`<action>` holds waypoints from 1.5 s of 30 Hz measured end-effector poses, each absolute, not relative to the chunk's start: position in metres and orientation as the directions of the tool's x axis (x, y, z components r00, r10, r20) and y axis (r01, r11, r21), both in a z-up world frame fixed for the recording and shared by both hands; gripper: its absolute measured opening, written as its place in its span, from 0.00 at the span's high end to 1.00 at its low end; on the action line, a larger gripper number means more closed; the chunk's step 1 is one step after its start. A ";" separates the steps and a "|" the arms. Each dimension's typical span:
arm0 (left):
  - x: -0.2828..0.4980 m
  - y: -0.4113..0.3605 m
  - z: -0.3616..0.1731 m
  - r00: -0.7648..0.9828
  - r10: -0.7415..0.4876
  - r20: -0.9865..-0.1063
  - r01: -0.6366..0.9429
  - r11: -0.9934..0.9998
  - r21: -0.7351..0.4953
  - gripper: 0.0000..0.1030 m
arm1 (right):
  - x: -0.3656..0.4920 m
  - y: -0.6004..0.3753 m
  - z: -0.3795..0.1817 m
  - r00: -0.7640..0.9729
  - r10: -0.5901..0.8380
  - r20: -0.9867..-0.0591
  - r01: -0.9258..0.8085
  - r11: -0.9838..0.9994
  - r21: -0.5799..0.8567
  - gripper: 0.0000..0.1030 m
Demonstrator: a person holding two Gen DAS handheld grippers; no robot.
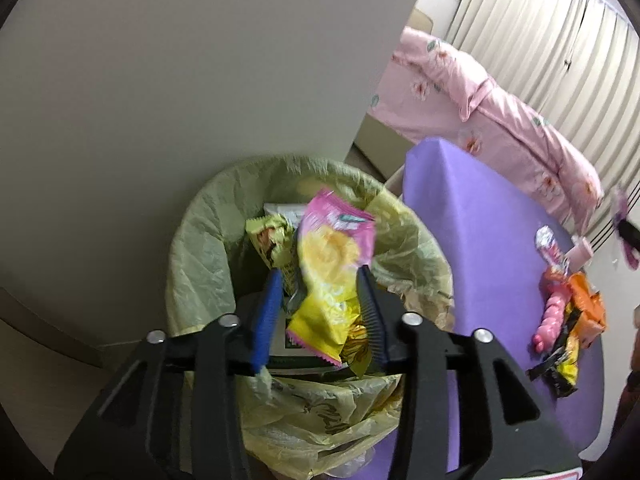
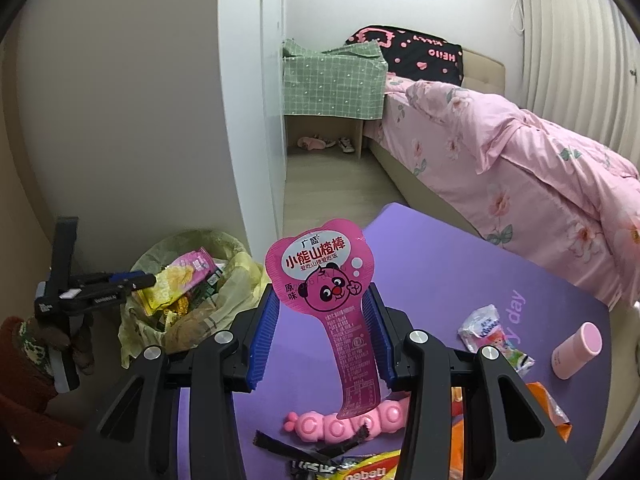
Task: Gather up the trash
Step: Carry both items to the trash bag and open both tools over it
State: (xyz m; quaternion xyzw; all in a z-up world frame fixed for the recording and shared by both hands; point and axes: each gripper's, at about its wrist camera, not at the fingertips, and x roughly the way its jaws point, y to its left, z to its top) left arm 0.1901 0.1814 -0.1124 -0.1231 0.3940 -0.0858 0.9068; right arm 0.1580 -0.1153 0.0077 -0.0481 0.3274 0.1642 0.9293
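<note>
We see the trash bin point(image 1: 208, 248), lined with a pale green bag, standing on the floor just beside the purple desk point(image 1: 472, 240). Inside it lie a green-and-yellow wrapper point(image 1: 270, 240), some white paper at the back and other packets we cannot make out.

Above the bin's mouth our left hand-held gripper point(image 1: 320, 292) has its jaws partly apart, and the pink-and-yellow snack bag point(image 1: 332, 256) sits loosely between them; it is blurred, and we cannot tell whether either pad touches it.

Our right hand-held gripper point(image 2: 322, 320) hovers over the desk, to the right of the bin, with a pink bear-faced wrapper point(image 2: 324, 280) standing upright between its blue pads. The jaws are half apart and the wrapper's stem looks narrower than the gap, so the grip itself is unclear.

On the desk remain a pink caterpillar toy point(image 2: 348, 424), a small white-and-pink packet point(image 2: 492, 332), a pink bottle point(image 2: 576, 350), and orange and yellow wrappers cut off at the lower edge.
</note>
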 end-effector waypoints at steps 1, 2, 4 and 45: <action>0.188 0.185 -0.108 0.686 -0.251 -0.683 0.054 0.954 -0.295 0.59 | 0.159 -0.112 0.007 0.729 0.278 -0.626 -0.343 0.939 0.018 0.60; 0.184 0.191 -0.100 0.702 -0.247 -0.668 0.047 0.952 -0.303 0.57 | 0.160 -0.107 0.006 0.725 0.284 -0.628 -0.353 0.936 0.017 0.60; 0.179 0.202 -0.089 0.727 -0.238 -0.645 0.035 0.950 -0.311 0.54 | 0.163 -0.096 0.004 0.715 0.300 -0.632 -0.375 0.927 0.016 0.60; 0.144 0.216 -0.046 0.799 -0.242 -0.550 0.050 0.939 -0.342 0.40 | 0.203 -0.027 -0.011 0.626 0.407 -0.665 -0.508 0.860 0.048 0.37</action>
